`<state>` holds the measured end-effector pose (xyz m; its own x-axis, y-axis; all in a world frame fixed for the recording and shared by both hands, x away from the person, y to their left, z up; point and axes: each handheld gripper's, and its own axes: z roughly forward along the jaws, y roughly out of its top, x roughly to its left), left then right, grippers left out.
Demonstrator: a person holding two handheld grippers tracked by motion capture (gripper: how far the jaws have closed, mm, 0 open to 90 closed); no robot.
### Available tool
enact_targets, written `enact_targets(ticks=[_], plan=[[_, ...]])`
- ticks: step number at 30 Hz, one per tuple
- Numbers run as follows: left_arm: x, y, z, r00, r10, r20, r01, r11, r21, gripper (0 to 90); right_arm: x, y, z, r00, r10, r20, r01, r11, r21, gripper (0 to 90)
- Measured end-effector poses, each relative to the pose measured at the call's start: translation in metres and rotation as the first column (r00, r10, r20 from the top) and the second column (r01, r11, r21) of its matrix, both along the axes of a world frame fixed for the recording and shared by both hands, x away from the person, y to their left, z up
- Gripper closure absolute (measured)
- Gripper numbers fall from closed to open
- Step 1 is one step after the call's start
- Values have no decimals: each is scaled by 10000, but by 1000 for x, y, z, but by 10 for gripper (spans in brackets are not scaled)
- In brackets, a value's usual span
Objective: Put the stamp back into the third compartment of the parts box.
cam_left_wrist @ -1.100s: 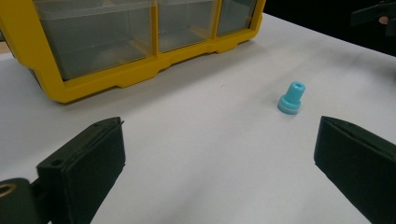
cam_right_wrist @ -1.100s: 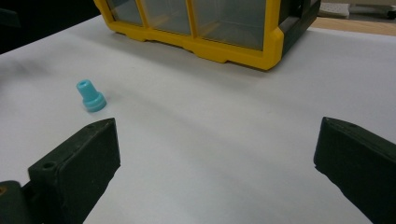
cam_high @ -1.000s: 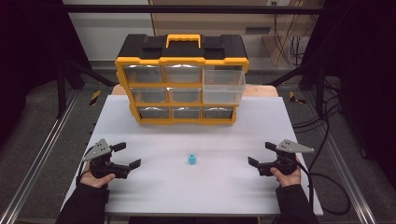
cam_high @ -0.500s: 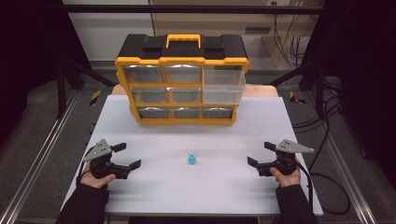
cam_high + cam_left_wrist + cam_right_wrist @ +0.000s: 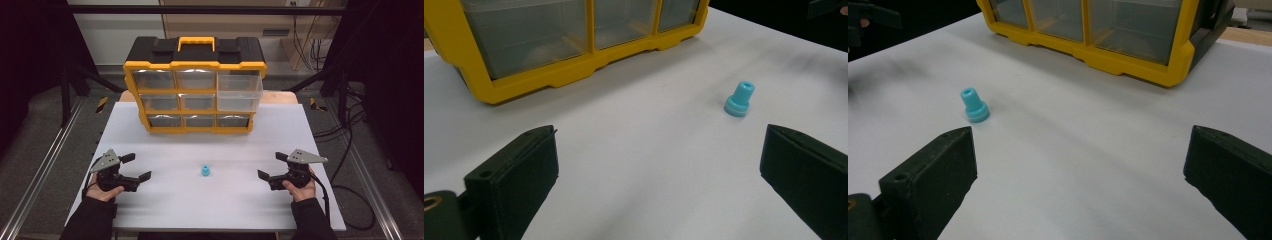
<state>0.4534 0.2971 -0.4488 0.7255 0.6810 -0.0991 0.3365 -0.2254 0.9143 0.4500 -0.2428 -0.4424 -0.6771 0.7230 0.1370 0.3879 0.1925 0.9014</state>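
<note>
while both grippers gape, blue plug [image 5: 206,171] stands between.

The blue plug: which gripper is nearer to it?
Right, slightly. The blue plug stands between them: the right gripper is off to its right, the left gripper a bit farther to its left. Both are open.
</note>
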Motion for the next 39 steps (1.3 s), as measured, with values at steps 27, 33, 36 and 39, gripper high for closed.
enact_targets(ticks=[27,33,36,39], plan=[[0,0,0,10000,12,22,-12,10000,31,18,2,45,2,9975,669,-237,-675,9974,-237,13],[0,-1,0,10000,-5,35,5,10000,47,18,3,52,2,9964,795,-291,-800,9966,-174,13],[0,-1,-1,10000,0,32,0,10000,37,18,3,54,2,9962,818,-309,-824,9964,-182,13],[1,-1,-1,10000,-17,21,17,10000,77,18,4,57,3,9957,868,-327,-875,9960,-205,14]])
